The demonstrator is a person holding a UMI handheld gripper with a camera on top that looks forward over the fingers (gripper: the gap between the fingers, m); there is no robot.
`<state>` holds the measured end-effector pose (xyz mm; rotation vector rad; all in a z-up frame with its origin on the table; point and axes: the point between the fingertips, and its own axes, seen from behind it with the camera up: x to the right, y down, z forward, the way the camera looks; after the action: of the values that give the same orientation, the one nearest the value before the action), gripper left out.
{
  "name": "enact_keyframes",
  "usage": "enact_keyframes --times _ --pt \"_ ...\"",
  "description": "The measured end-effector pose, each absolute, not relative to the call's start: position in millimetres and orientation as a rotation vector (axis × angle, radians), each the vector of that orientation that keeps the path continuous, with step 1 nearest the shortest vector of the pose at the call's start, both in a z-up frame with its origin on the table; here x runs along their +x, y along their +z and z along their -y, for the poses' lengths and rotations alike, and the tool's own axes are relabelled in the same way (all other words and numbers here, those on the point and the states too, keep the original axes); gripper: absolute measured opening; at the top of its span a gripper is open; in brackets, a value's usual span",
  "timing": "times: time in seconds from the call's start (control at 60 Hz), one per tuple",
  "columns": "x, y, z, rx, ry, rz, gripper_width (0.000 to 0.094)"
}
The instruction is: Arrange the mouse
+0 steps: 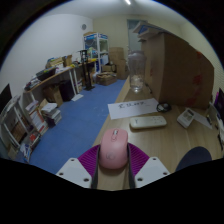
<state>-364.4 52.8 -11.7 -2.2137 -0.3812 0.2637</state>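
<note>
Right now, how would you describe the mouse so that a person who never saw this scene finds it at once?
Start from the wooden table and follow it to the near end, where the gripper reaches in. The mouse sits there between the two open fingers. It is the only pink, rounded thing; its neighbours farther along, a white flat device and a sheet of paper, are pale and flat.

One pink mouse [114,149] is sitting between the two fingers [84,164] of the gripper [113,166]. One white remote [148,122], one sheet of paper [130,104] and one clear bottle [136,70] are lying beyond.
</note>
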Motion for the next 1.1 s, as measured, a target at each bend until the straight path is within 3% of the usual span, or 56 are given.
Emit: enact_keyframes --times 0.117,0.3,0.4,0.483,0.617,0.717,0.783,0.9,0.983,1.033,1.1 --pt "-346.9 6.7 -33.5 -2.120 0.200 0.479 0.0385" --pt "-263.9 134.3 -1.9 -1.876 0.226 0.372 0.0385" --pt "-180.8 159.8 -3.9 -1.880 0.197 0.270 0.0383" --pt "-118.9 131.6 -6.5 -1.944 0.131 0.208 0.0384" --pt "-78.6 39.1 -4.1 -2.135 0.117 0.188 0.0383" --pt "-73.1 -10.0 1.2 -2.230 0.111 0.220 0.0397" --pt "-76.2 -9.8 -3.8 -2.228 0.163 0.187 0.0418" --pt "-79.9 -10.4 -0.8 -2.250 0.195 0.220 0.0585" --pt "-83.1 -8.7 6.7 -2.242 0.227 0.272 0.0862" --pt "-79.8 -1.5 18.7 -2.214 0.231 0.264 0.0824" --pt "-74.8 13.8 37.7 -2.161 0.253 0.274 0.0858"
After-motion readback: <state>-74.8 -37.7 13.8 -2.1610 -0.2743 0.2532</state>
